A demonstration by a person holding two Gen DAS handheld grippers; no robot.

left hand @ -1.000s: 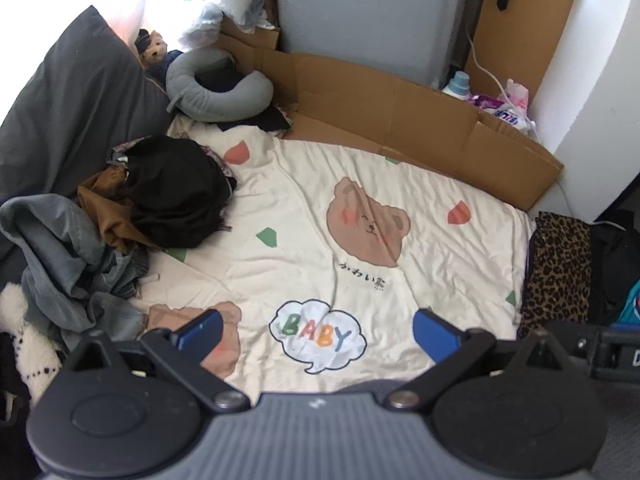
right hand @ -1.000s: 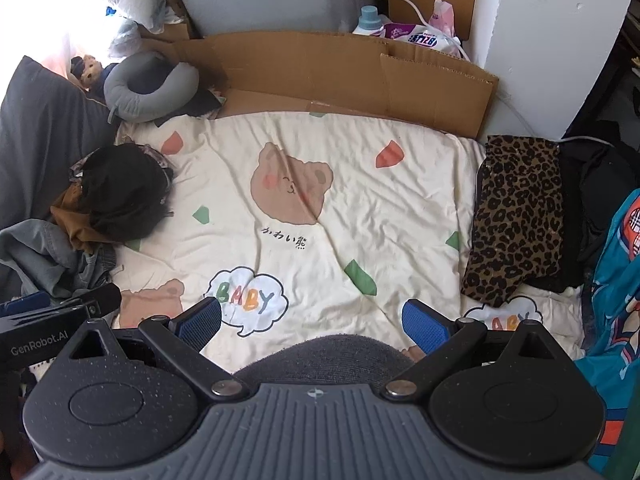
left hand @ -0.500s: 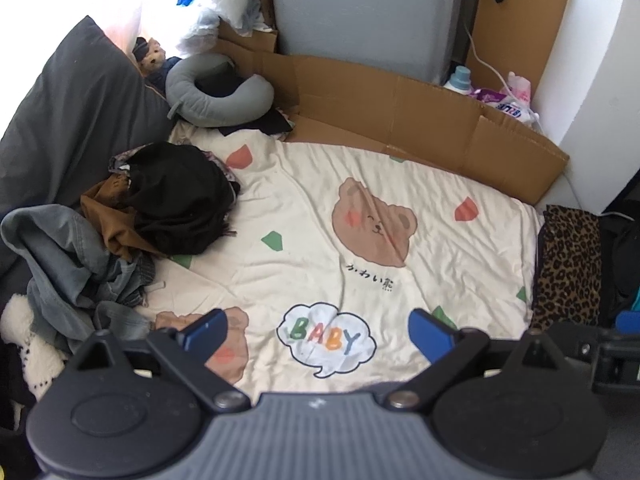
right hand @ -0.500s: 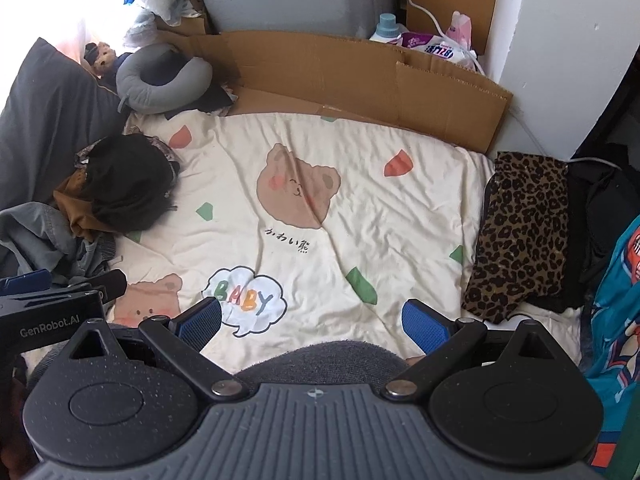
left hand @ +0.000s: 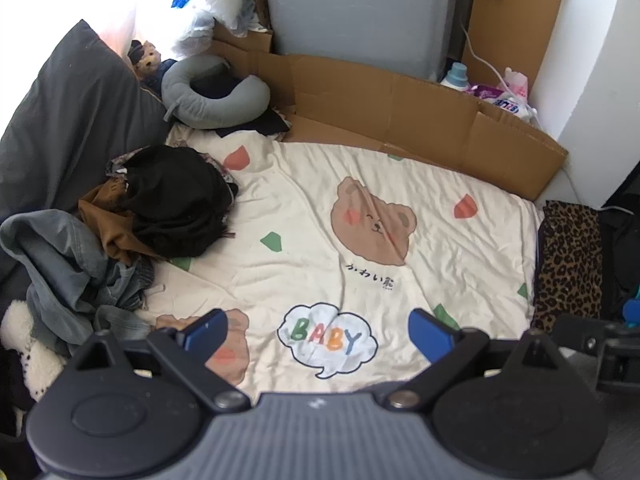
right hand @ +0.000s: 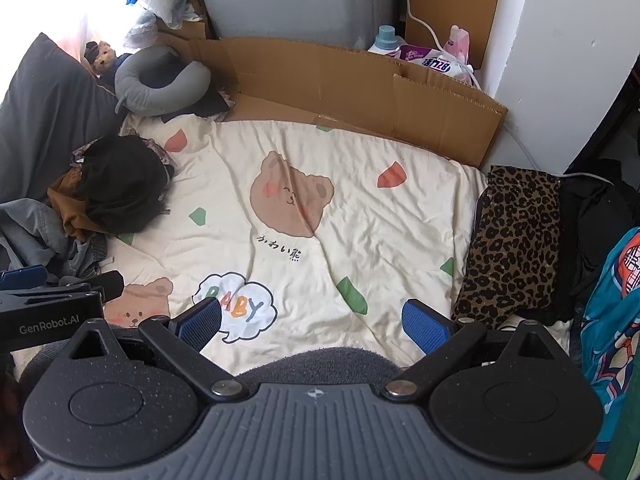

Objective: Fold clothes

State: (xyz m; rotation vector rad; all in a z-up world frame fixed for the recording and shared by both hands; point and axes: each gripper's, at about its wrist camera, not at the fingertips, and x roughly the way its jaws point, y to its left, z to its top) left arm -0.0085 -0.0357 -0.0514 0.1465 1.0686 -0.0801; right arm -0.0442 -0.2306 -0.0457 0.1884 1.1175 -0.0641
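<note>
Both grippers, L (left hand: 316, 330) & R (right hand: 314, 320), hovered w/ fingers spread, empty, above cream bear-print bedsheet (left hand: 400, 280), presumably cleared for folding; crumpled black-brown-denim clothes pile (left hand: 160, 216) waited at left edge.

Each black plastic tool (left hand: 318, 330) (right hand: 312, 322) has blue ribbed pads (right hand: 424, 326), silver pivot screws, round housings; one reads "GenRobot.AI".

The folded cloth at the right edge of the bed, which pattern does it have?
Leopard print, brown with black spots; the right wrist view shows it best.
</note>
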